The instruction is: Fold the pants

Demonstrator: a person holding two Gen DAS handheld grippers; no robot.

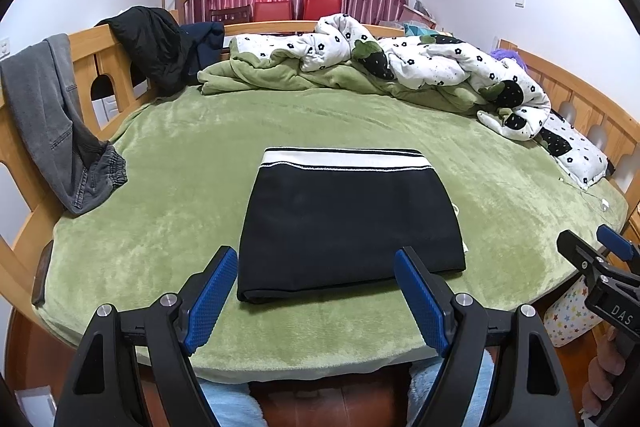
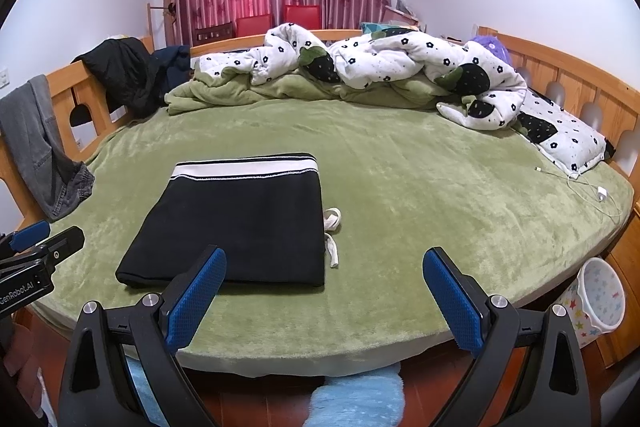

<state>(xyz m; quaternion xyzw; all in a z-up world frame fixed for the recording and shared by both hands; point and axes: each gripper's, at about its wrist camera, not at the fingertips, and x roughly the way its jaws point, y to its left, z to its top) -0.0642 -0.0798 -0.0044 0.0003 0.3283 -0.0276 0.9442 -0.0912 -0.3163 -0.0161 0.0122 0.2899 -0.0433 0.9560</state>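
Black pants (image 1: 348, 223) with a white striped waistband lie folded into a flat rectangle on the green bedspread (image 1: 180, 147). The same folded pants (image 2: 240, 219) show in the right wrist view, white drawstrings (image 2: 332, 231) poking out at their right edge. My left gripper (image 1: 316, 263) hovers open just in front of the near edge of the pants, nothing between its blue pads. My right gripper (image 2: 324, 263) is open too, over the bedspread (image 2: 420, 187) to the right of the pants, and holds nothing. Each gripper appears at the edge of the other's view.
A rumpled white flowered quilt (image 1: 420, 63) and green blanket lie at the back of the bed. Grey jeans (image 1: 52, 123) and dark jackets (image 1: 152, 43) hang on the wooden rail at left. A charger cable (image 2: 596, 191) lies at right. A star-patterned bin (image 2: 600, 295) stands on the floor.
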